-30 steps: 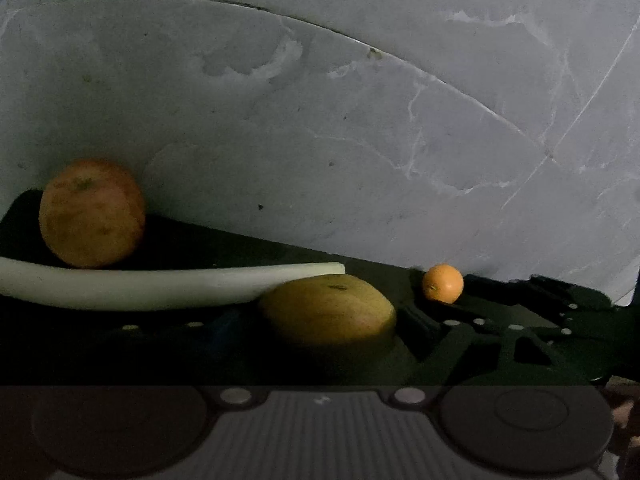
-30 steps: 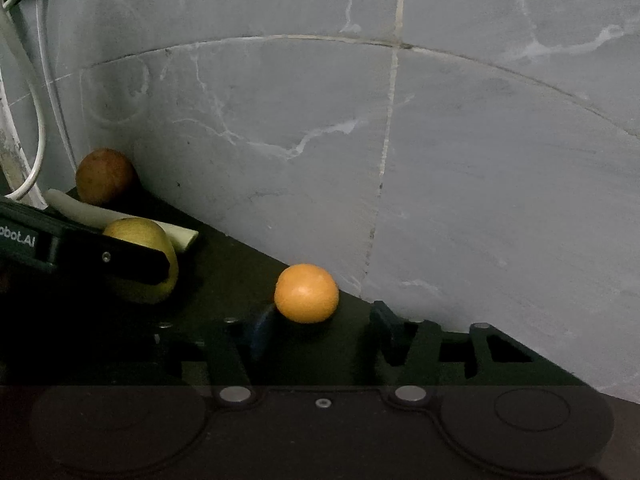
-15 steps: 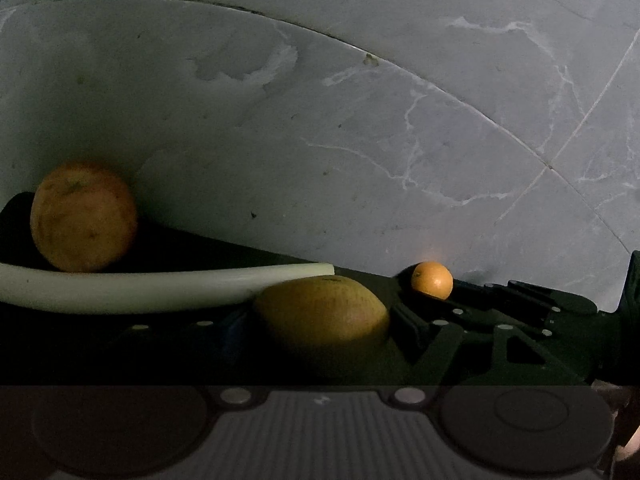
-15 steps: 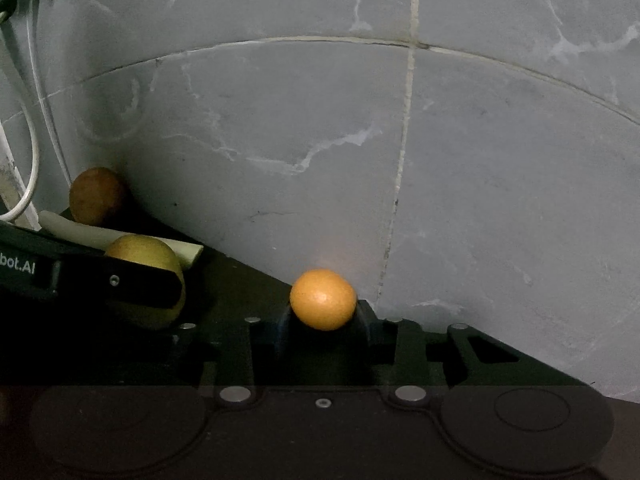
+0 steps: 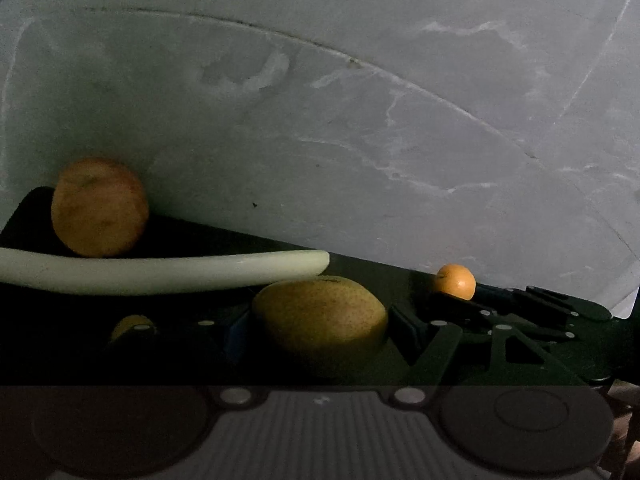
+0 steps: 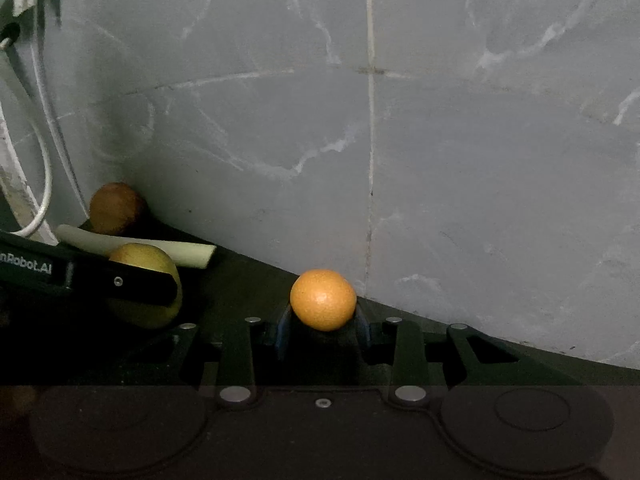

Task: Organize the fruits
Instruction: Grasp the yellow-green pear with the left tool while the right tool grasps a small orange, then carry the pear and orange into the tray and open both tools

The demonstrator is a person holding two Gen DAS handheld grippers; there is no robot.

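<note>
Right tool (image 6: 323, 322) — jaws closed on the small orange (image 6: 323, 300), low against the far wall. Left tool (image 5: 316, 320) — pads pressed on the pear (image 5: 320, 316), long axis left-right; leek (image 5: 160, 274) and apple (image 5: 100, 208) lie beyond on the dark desk (image 6: 248, 280).

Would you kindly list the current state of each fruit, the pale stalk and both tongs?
Left tongs: closed around the pear, fingers at its sides.
Right tongs: shut on the small orange.
Pear: gripped between the left tongs.
Small orange: held between the right tongs' pads.
Apple: resting free near the wall.
Pale stalk: lying flat, untouched by tongs.
</note>
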